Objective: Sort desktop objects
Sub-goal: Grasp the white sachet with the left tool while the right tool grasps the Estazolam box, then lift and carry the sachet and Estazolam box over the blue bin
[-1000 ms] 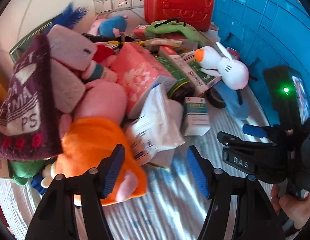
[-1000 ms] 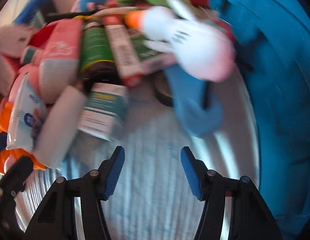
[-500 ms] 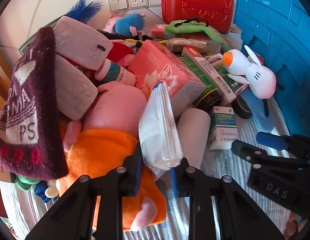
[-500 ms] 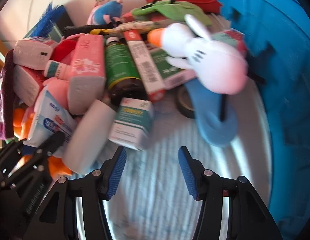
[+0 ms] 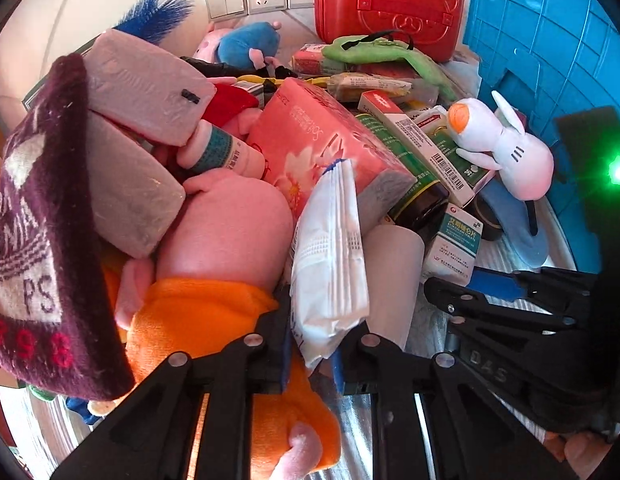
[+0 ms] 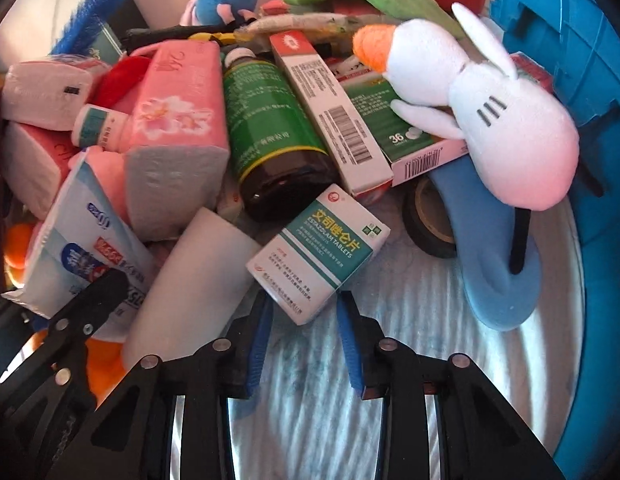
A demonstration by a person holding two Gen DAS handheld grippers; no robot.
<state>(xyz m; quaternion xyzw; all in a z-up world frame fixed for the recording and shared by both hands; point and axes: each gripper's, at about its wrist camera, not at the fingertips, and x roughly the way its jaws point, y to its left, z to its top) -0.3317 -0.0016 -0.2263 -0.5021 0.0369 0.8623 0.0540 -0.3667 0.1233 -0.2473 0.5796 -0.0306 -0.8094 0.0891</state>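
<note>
White wet-wipes pack (image 5: pixel 329 256), at the near edge of the heap against the pink plush pig (image 5: pixel 226 228), is pinched by its lower corner in the left gripper (image 5: pixel 311 356). The right gripper (image 6: pixel 306 336), its jaws having just been closing, brackets the teal tablet box (image 6: pixel 319 250) without visibly pressing it. Lift the pack straight, avoiding the leaning pink tissue pack (image 5: pixel 325 148).

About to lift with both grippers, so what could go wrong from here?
1. The left gripper pinches only the bottom edge of the white packet, which leans on the pink tissue pack; it may slip or drag neighbours.
2. The right jaws have just been closing around a corner of the tablet box, which sits skewed; it could twist out.
3. The brown bottle may roll once the box moves.
</note>
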